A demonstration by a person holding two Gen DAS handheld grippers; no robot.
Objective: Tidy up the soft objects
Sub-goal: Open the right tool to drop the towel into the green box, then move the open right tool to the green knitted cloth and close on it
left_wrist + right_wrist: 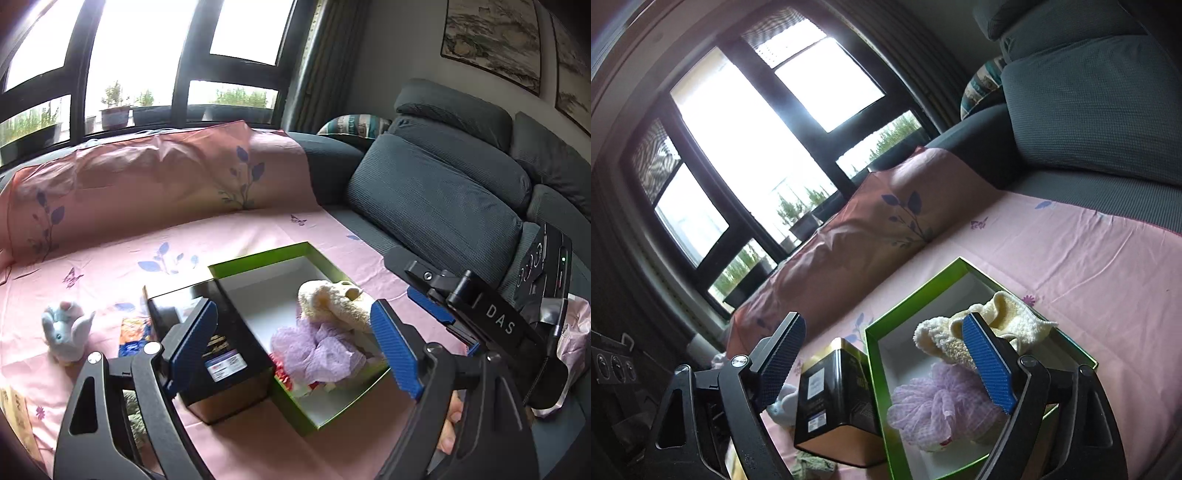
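Left wrist view shows both the left gripper (pixel 291 347) and right gripper (pixel 443 314) spread wide and empty above the green box (pixel 258 258), probably because the cream plush (pixel 332 301) and lilac mesh pouf (pixel 317 350) at lower centre belong there.

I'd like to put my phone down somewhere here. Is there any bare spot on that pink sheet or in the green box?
Bare pink sheet lies beyond the green box, toward the window. The box's far white floor is free; its near half is crowded by the cream plush and purple pouf. The black tin crowds its left side.

White letters "DAS" stand on the right tongs' (pixel 448 319) black body.
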